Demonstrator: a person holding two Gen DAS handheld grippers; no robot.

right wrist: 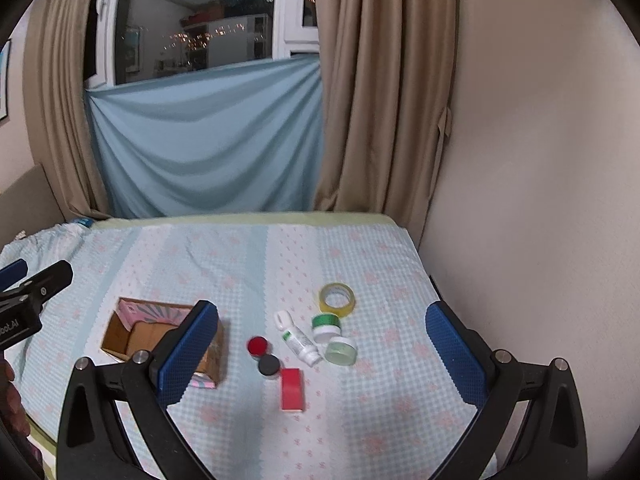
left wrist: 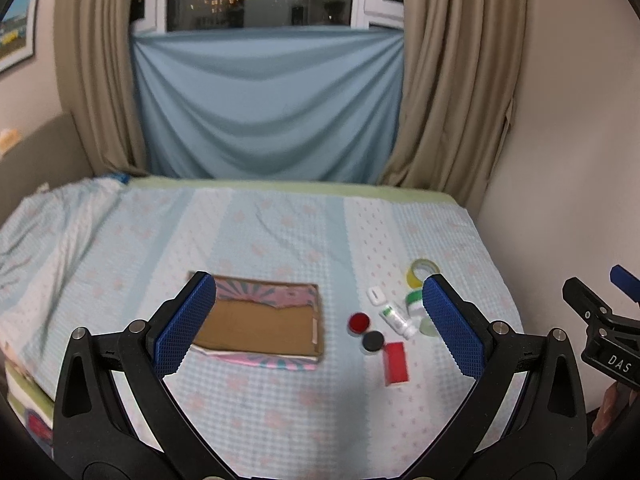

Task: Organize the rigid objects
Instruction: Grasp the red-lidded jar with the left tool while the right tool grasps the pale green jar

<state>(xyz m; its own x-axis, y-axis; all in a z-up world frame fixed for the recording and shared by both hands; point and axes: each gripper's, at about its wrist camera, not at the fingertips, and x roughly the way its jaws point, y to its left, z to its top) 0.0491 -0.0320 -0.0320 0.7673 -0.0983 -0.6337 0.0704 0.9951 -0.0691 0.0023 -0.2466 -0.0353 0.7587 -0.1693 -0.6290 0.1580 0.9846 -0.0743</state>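
Checked blue-and-white bedding covers the bed, and everything I have to sort lies on it. I work from the big things down. On the left sits the box, an open cardboard tray with a pink-patterned liner, nothing visible inside it from either view. I judge it to be the place for the loose items, so I keep its mouth unobstructed.

I hold the left hand-held gripper above the near edge of the bed with its blue pads spread wide and nothing between them; the right hand-held gripper hovers likewise, wide apart and holding nothing. Neither touches anything yet.

To the right of the box, well apart from it, lies the cluster. Farthest back is the tape roll, lying flat. Just in front stands the green-banded jar, with the pale green jar just beside it. The tube lies on its side, slanted, its cap toward me. Nearer the box sit the red-lidded pot and the black-lidded pot, seemingly touching, and nearest me the red block. A small white case lies at the back.

My plan: start with the right hand-held gripper on the red block, since it stands clear at the cluster's near edge. I square the pads to its long flat sides, descend straight, and avoid nudging the black-lidded pot beside it.
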